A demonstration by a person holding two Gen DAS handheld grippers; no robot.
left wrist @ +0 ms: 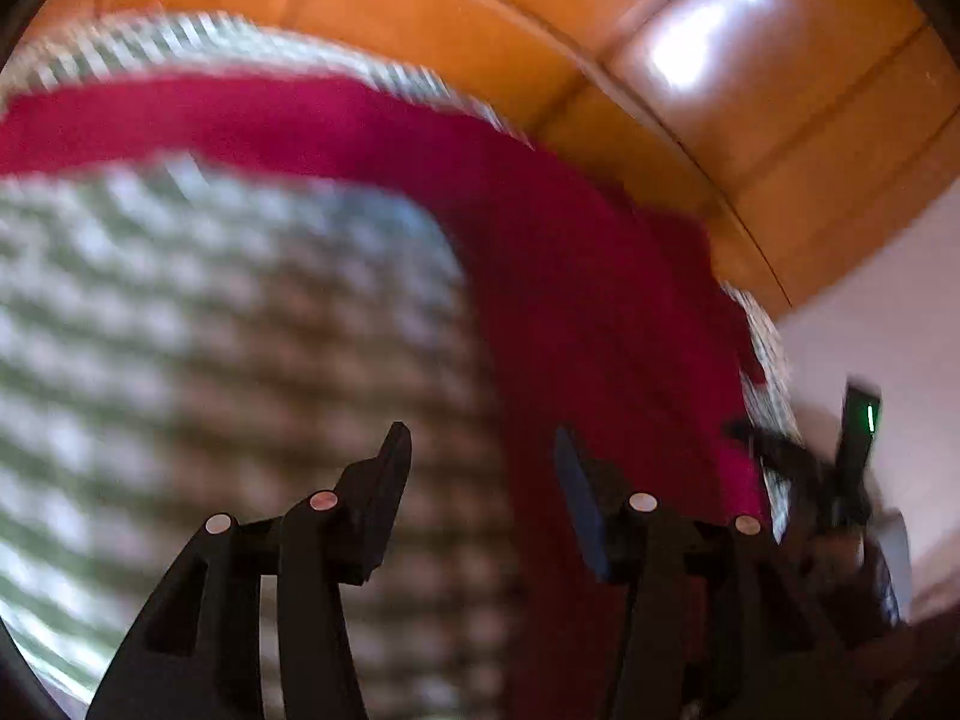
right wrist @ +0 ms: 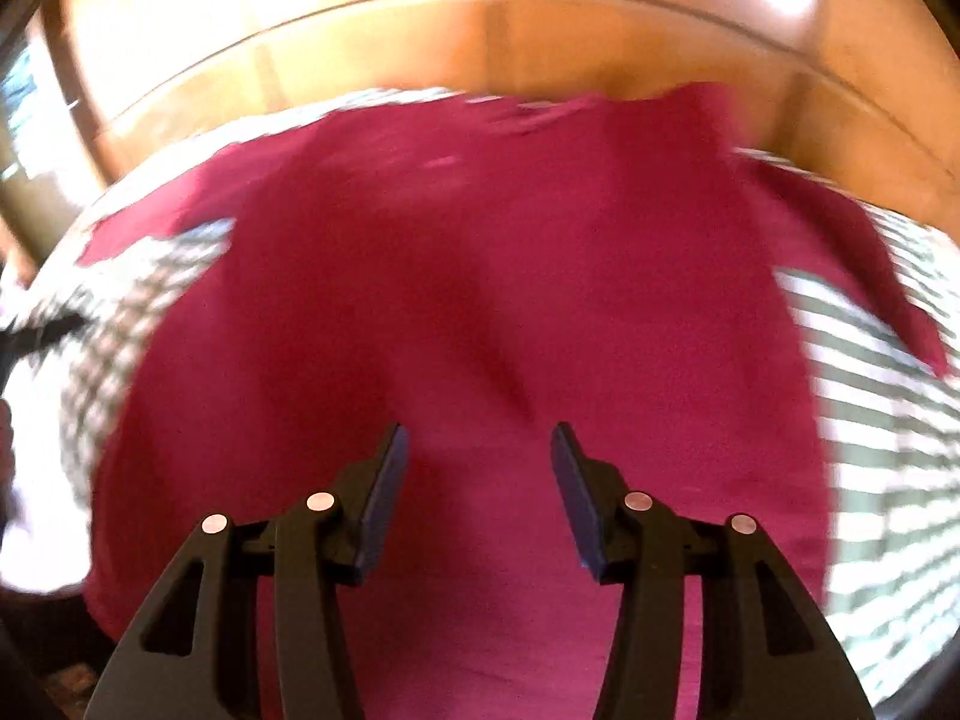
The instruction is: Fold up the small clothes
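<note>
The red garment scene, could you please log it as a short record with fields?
garment: red garment, spread on the checked cloth, partly blurred
surface: checked cloth in green and white, over a bed or table; which one cannot be told
background: orange wooden panelling
left gripper: open, nothing between its fingers, over the cloth at the garment's edge
right gripper: open, nothing between its fingers, above the garment
other view: right gripper also shows at the right edge of the left wrist view
fold state: unclear from blur
</note>
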